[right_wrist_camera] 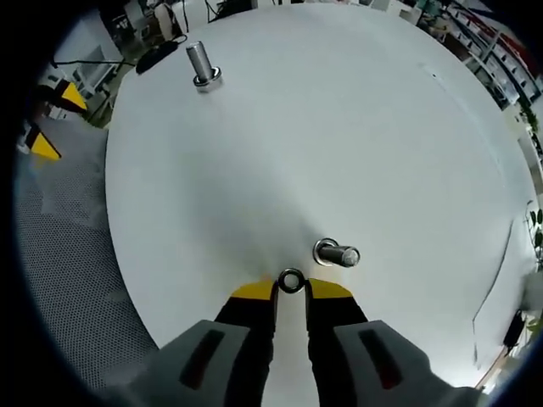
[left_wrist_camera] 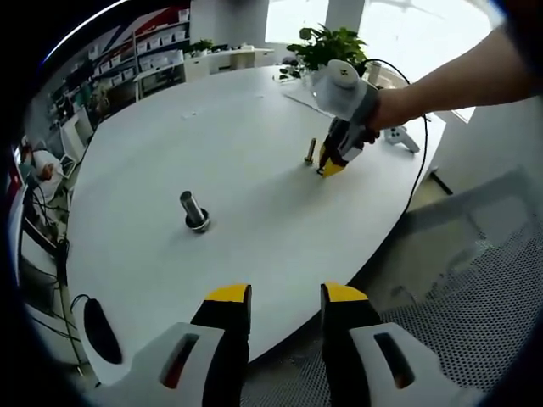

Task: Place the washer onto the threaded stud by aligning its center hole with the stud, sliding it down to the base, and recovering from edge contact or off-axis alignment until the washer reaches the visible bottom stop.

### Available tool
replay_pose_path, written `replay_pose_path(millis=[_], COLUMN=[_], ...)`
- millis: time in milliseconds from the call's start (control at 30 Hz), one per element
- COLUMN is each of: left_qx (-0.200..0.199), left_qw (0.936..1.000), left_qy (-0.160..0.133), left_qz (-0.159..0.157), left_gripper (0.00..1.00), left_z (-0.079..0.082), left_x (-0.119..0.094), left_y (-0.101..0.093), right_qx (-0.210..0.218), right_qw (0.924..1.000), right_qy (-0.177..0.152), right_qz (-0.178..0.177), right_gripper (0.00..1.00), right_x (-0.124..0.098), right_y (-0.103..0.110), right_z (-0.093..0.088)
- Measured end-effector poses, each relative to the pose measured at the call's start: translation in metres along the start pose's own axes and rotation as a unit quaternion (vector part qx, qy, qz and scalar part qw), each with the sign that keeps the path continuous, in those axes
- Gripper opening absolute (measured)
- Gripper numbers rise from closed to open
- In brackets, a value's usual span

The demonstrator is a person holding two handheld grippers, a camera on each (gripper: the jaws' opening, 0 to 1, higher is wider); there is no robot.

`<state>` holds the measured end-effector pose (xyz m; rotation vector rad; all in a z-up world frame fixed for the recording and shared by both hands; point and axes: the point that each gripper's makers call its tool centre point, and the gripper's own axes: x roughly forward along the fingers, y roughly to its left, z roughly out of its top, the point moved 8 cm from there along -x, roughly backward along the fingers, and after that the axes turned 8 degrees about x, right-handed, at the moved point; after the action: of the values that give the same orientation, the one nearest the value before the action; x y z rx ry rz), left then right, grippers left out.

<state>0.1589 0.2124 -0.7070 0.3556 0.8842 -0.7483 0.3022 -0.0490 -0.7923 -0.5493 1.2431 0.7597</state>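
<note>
In the right gripper view, my right gripper [right_wrist_camera: 291,288] is shut on a small metal washer [right_wrist_camera: 291,281], pinched between its yellow tips. The threaded stud [right_wrist_camera: 338,253] stands on the white table just beyond and right of the washer, a short gap apart. In the left gripper view the same stud [left_wrist_camera: 310,151] stands far across the table, with the right gripper [left_wrist_camera: 331,167] tipped down right beside it, held by a person's hand. My left gripper [left_wrist_camera: 286,297] hangs open over the table's near edge, with nothing between its tips.
A second stud [left_wrist_camera: 193,210] [right_wrist_camera: 202,64] with a ring at its base stands elsewhere on the round white table [left_wrist_camera: 237,127]. A mesh chair [left_wrist_camera: 475,280] sits at the near right edge. A cable [left_wrist_camera: 422,161] and plants [left_wrist_camera: 327,42] are at the far side.
</note>
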Motion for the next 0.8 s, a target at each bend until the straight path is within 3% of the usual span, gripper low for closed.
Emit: replay_pose_path(millis=[167, 233, 333, 600, 800], left_qx=[0.001, 0.001, 0.002, 0.003, 0.002], left_qw=[1.0, 1.0, 1.0, 1.0, 1.0], left_qy=[0.001, 0.001, 0.002, 0.003, 0.002], left_qz=[0.0, 0.0, 0.0, -0.001, 0.001], left_gripper=[0.31, 0.31, 0.31, 0.31, 0.3], left_z=[0.0, 0.0, 0.0, 0.0, 0.0], left_x=[0.0, 0.0, 0.0, 0.001, 0.0], left_y=[0.0, 0.0, 0.0, 0.0, 0.0], right_qx=[0.006, 0.009, -0.022, -0.018, -0.019], right_qw=[1.0, 0.9999, 0.9992, 0.9988, 0.9993], right_qy=[-0.004, 0.009, 0.032, 0.042, 0.026], right_qz=[0.005, 0.008, -0.006, -0.015, -0.018], right_gripper=[0.17, 0.18, 0.19, 0.14, 0.14], right_x=[0.0, 0.001, 0.0, 0.001, -0.001], right_y=[-0.001, 0.001, 0.006, 0.008, 0.01], right_z=[0.0, 0.002, 0.005, 0.009, 0.005])
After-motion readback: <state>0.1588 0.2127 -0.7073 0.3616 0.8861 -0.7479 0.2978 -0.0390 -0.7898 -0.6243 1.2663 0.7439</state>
